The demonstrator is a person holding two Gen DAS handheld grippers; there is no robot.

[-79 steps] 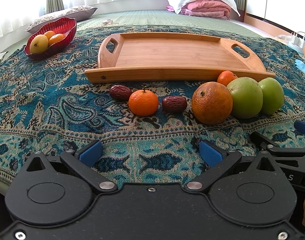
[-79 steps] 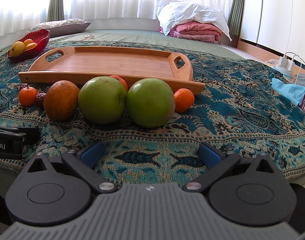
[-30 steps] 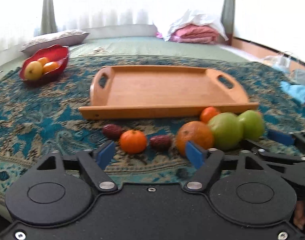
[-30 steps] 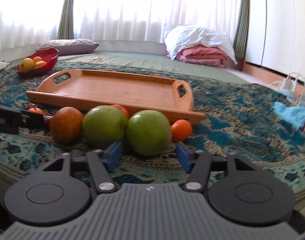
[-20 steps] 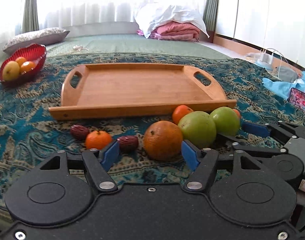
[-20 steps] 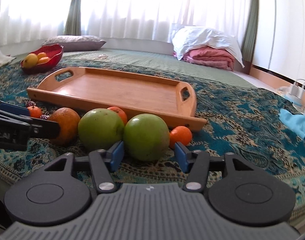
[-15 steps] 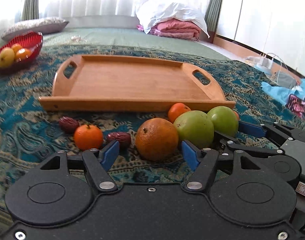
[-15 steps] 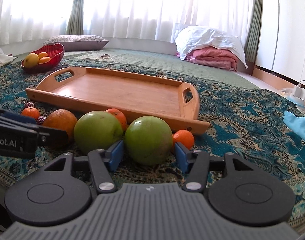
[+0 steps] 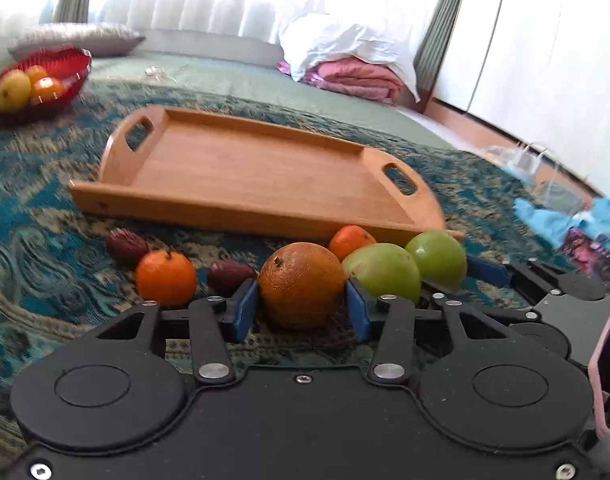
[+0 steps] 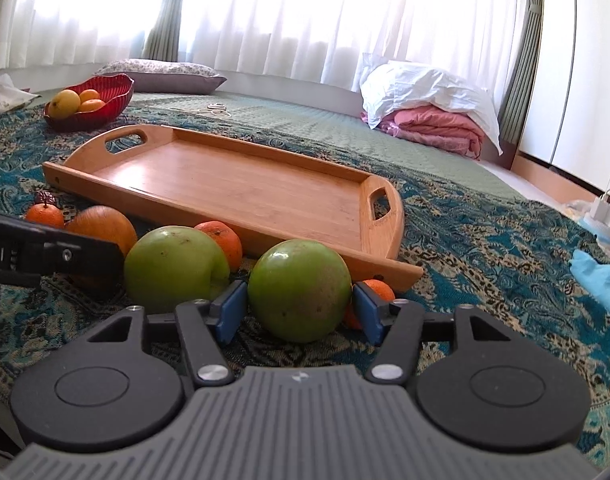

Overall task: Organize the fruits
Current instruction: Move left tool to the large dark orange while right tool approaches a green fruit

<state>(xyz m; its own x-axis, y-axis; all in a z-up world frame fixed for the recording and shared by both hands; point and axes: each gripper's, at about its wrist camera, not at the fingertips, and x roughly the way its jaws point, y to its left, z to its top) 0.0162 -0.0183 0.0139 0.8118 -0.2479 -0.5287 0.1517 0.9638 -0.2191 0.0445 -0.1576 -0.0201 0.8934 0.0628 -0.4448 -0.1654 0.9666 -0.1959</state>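
A row of fruit lies on the patterned cloth in front of an empty wooden tray (image 9: 249,172). My left gripper (image 9: 301,310) has its blue pads on either side of the large orange (image 9: 301,284), touching it on the cloth. My right gripper (image 10: 299,310) has its pads against the sides of the right green apple (image 10: 299,294). A second green apple (image 10: 173,266) lies between orange and right apple. Small tangerines (image 9: 165,277) (image 10: 221,240) (image 10: 375,290) and two dark dates (image 9: 125,245) (image 9: 229,274) lie around them.
A red bowl (image 9: 61,76) with fruit stands at the far left. Folded pink and white bedding (image 10: 433,120) lies at the back. A blue cloth (image 10: 601,276) and chargers lie at the right. The tray (image 10: 265,196) is right behind the fruit row.
Both grippers moved forward and narrowed: the left around the large orange, the right around the right green apple. The fruit stayed in place.
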